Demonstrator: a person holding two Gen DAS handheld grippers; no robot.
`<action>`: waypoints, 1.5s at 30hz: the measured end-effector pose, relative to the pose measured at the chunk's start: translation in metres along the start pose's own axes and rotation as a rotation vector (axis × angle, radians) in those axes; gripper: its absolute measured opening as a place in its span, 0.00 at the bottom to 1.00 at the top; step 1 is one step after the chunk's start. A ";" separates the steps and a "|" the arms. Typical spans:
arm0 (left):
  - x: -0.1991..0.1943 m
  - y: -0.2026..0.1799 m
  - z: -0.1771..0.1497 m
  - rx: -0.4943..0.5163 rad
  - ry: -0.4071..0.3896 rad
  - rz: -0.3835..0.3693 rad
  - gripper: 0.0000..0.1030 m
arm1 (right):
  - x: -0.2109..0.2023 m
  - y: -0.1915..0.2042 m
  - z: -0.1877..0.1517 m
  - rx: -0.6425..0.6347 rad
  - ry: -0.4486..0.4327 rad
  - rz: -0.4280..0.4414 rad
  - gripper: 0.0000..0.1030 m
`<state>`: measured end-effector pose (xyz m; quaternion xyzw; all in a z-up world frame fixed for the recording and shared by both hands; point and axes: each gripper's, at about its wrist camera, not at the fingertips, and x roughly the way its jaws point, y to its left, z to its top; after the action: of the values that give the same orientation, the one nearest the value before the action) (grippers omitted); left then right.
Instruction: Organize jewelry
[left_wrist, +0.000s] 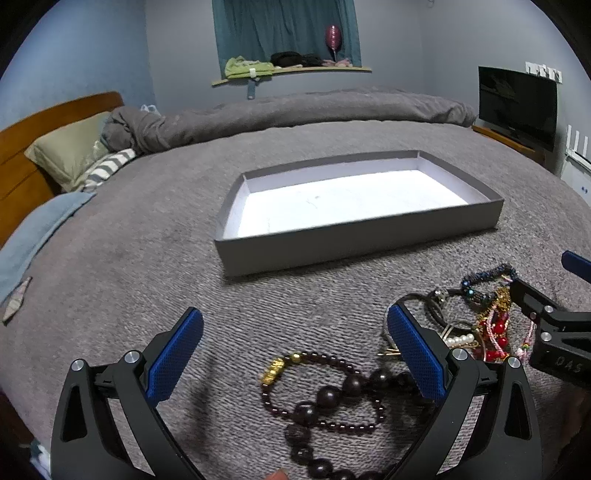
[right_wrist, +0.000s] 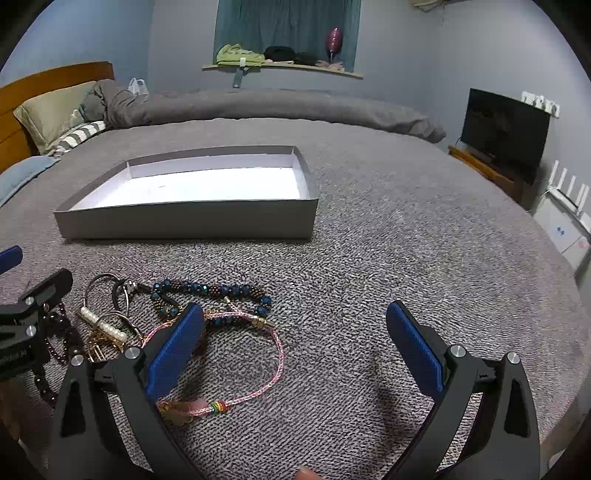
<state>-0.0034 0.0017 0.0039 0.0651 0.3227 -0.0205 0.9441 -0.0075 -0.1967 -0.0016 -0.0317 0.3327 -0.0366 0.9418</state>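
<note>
A shallow grey box (left_wrist: 354, 243) (right_wrist: 184, 221) with a white, bare floor lies on the grey bedspread. My left gripper (left_wrist: 295, 354) is open, its blue pads wide apart above a thin dark bead bracelet with a gold charm (left_wrist: 275, 369) and a string of large dark wooden beads (left_wrist: 332, 398). My right gripper (right_wrist: 295, 347) is open too, hovering over a pink cord bracelet (right_wrist: 273, 373). A blue beaded bracelet (right_wrist: 221, 290), a pearl clip (right_wrist: 105, 326) and metal rings (right_wrist: 99, 284) lie tangled left of it. Red beads (left_wrist: 496, 332) show in the left wrist view.
The bed carries a rolled grey duvet (left_wrist: 295, 110), pillows (left_wrist: 70, 151) and a blue cloth (left_wrist: 33, 236) at the left. A television (right_wrist: 502, 129) stands on a wooden stand at the right. The other gripper's black body (left_wrist: 554, 332) (right_wrist: 29, 317) shows in each view.
</note>
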 end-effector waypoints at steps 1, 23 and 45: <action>-0.001 0.003 0.001 -0.004 -0.003 -0.003 0.98 | -0.001 0.000 0.003 -0.002 -0.001 0.008 0.95; -0.028 0.033 -0.036 0.157 0.123 -0.214 0.93 | -0.036 0.002 -0.031 -0.119 0.039 0.239 0.65; -0.018 0.023 -0.053 0.190 0.189 -0.273 0.15 | -0.006 -0.004 -0.025 -0.080 0.121 0.214 0.10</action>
<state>-0.0482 0.0318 -0.0241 0.1112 0.4125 -0.1725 0.8875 -0.0275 -0.2010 -0.0171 -0.0312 0.3915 0.0754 0.9166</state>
